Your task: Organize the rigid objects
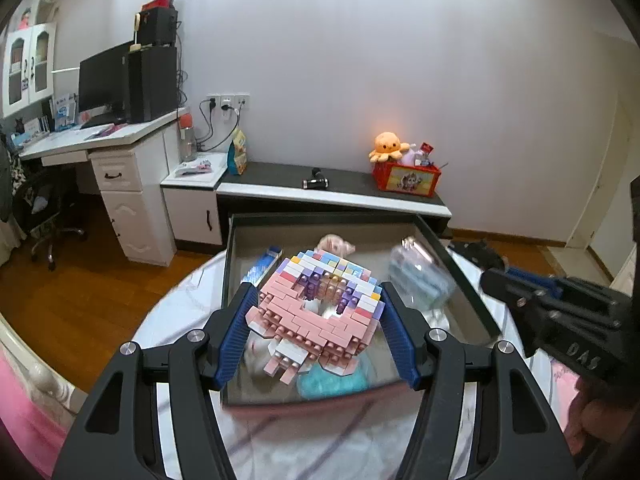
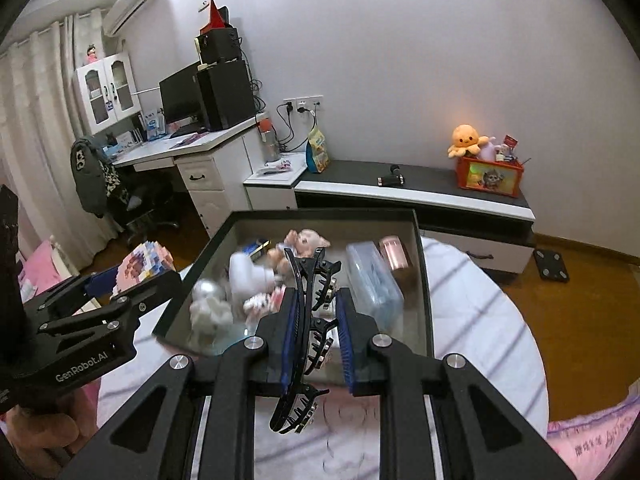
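Observation:
My left gripper (image 1: 316,312) is shut on a pink, purple and white brick-built model (image 1: 316,308) and holds it above the dark open box (image 1: 320,218). The model also shows at the left of the right wrist view (image 2: 146,262). My right gripper (image 2: 318,312) is shut on a black toothed hair claw clip (image 2: 308,320), held upright over the near edge of the same box (image 2: 324,212). The right gripper appears at the right of the left wrist view (image 1: 552,304).
The box holds a doll figure (image 2: 306,242), a white fluffy toy (image 2: 210,306), a clear plastic case (image 2: 374,286), a pink cylinder (image 2: 394,254) and a teal item (image 1: 336,382). It rests on a round white table (image 2: 480,320). A low cabinet (image 1: 332,192) stands behind.

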A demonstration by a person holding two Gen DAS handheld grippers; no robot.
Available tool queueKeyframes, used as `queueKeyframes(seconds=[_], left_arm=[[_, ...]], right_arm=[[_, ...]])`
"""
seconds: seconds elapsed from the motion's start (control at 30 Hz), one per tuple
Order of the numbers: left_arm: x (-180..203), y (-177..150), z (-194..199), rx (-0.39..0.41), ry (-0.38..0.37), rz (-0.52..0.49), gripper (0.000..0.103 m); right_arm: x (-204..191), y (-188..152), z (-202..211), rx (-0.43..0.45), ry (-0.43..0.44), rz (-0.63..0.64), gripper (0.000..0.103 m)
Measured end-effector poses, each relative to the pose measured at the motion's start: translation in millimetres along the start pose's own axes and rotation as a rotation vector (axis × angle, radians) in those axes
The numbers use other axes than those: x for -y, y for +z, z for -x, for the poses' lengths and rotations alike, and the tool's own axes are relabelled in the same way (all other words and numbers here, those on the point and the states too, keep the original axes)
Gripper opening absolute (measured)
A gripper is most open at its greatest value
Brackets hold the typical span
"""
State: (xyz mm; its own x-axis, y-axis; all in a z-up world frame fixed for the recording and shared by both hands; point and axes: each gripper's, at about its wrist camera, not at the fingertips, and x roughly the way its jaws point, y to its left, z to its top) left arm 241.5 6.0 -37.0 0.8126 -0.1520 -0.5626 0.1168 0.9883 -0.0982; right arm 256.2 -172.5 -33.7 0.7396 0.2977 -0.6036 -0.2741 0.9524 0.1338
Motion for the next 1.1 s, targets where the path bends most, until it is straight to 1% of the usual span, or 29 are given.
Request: queueKeyframes(seconds=[0.1,0.23,0.33,0.4,0.43,0.47,0.5,0.53,0.57,0.6,0.63,0.7,0.73,0.77,0.9,1.0,1.1], left_arm=[[1,13,-14,0.005,0.003,-0.003,0.062],[1,22,-42,-0.026,0.009,-0.001,0.062],[4,21,-65,-0.064,0.01,-0.004,0.062],[6,18,-85,-0.114,-0.002,-0.012,0.063],[8,17,-94,-0.137,0.0,-0.02,0.065],[10,16,-102,-0.159,0.009,-0.032,0.07],[11,13,-109,-0.179,0.026,-0.045,0.084],[10,10,-112,-0.182,0.056,-0.045,0.09],[7,8,-112,-0.179,0.063,-0.038,0.092],[3,7,-109,-0.174,0.056,-0.023,0.097],[1,7,-106,-0.167,0.051,-0.011,0.103],[-4,4,-97,-0.141,0.078,-0.003,0.103],[-5,3,-94,-0.138,0.086,-0.005,0.103],[-6,2,-90,-0.135,0.09,-0.004,0.103],[-9,-3,-68,-0.118,0.086,0.018,0.103],[-6,-7,-43,-0.091,0.075,0.014,0.103],[-2,-12,-13,-0.063,0.069,0.009,0.103]], right_arm=[[5,12,-18,-0.013,0.002,-0.006,0.019],[12,21,-44,-0.04,0.004,-0.013,0.019],[18,22,-67,-0.074,0.007,-0.021,0.019],[23,20,-79,-0.099,0.009,-0.028,0.019],[26,17,-87,-0.114,0.005,-0.041,0.02],[30,14,-92,-0.12,0.004,-0.052,0.021],[32,13,-93,-0.127,0.003,-0.058,0.036],[37,9,-97,-0.141,-0.021,-0.073,0.049],[41,7,-97,-0.142,-0.036,-0.085,0.057],[46,5,-96,-0.137,-0.04,-0.099,0.073],[51,4,-93,-0.131,-0.035,-0.118,0.087],[59,-1,-83,-0.115,-0.015,-0.156,0.093],[59,-1,-78,-0.109,-0.023,-0.156,0.101],[58,-2,-74,-0.098,-0.033,-0.152,0.103],[48,-3,-47,-0.055,-0.047,-0.154,0.103],[37,-4,-29,-0.024,-0.064,-0.136,0.103],[24,-10,0,0.021,-0.091,-0.126,0.103]])
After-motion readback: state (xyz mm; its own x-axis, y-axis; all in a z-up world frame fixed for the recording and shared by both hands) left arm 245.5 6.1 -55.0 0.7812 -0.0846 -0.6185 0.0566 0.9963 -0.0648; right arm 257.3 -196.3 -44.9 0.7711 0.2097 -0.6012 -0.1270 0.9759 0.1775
